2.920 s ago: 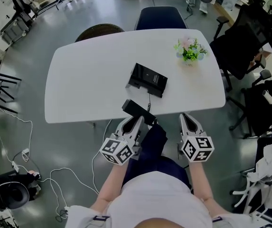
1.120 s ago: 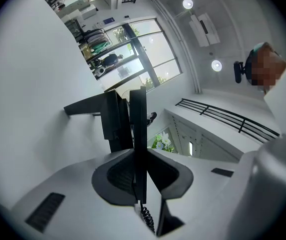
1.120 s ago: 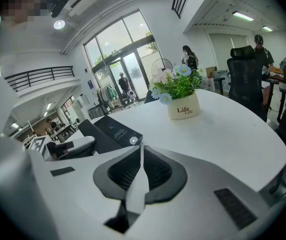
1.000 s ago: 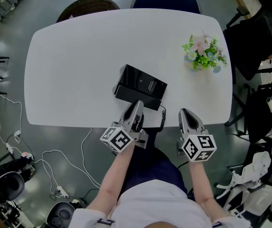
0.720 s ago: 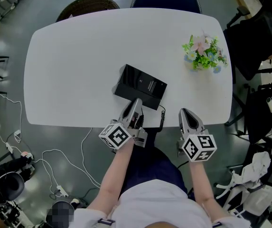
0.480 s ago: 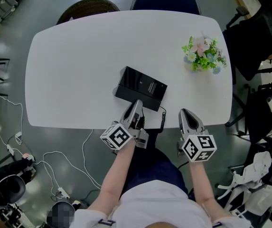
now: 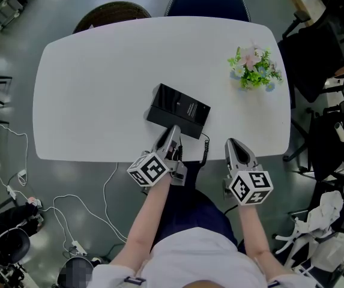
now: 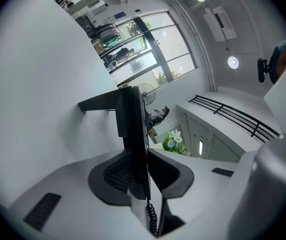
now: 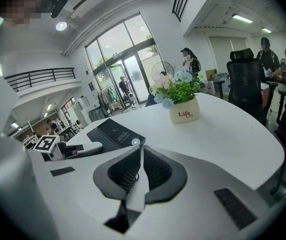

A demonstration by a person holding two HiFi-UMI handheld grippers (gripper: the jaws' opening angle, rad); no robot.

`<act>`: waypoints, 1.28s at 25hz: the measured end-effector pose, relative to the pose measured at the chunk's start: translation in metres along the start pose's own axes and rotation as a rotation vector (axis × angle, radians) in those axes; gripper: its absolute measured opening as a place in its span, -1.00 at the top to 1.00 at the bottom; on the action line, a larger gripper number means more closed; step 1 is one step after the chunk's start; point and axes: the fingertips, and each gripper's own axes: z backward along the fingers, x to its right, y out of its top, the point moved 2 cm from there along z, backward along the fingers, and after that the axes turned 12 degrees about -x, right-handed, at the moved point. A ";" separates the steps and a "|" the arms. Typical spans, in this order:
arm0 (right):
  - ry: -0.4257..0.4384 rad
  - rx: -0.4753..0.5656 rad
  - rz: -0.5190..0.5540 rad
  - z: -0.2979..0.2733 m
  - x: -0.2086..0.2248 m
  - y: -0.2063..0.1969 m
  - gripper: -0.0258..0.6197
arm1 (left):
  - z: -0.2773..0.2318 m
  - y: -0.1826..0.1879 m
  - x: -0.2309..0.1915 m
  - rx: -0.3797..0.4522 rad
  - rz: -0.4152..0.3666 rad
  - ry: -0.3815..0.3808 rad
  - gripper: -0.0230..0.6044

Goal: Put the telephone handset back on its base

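Handset down at the base, letting go begun.
Left gripper has handset edge-on btwn its jaws, which have just been opening; no gap at the pads visible, so grip reads as on. Handset's far end meets base's near side on the table (seated or just resting, can't tell). Right gripper idle, jaws pressed together, empty. Left to do, prob.: full release, pull back.

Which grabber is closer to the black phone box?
Left. The left gripper is at the near edge of the flat black telephone base, black handset between its just-opening jaws. The right gripper hangs apart, to its right.
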 end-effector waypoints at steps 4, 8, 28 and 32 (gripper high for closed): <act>-0.004 0.016 0.004 0.007 -0.003 -0.001 0.79 | 0.006 -0.002 -0.004 -0.047 -0.058 0.061 0.51; -0.002 0.030 0.007 0.011 -0.009 -0.003 0.79 | 0.014 -0.003 -0.006 -0.089 -0.130 0.109 0.49; -0.006 0.141 0.016 0.052 -0.048 -0.013 0.79 | 0.092 -0.016 0.003 -0.207 -0.382 0.232 0.49; 0.006 0.182 0.010 0.061 -0.056 -0.008 0.79 | 0.102 -0.007 0.021 -0.195 -0.455 0.203 0.49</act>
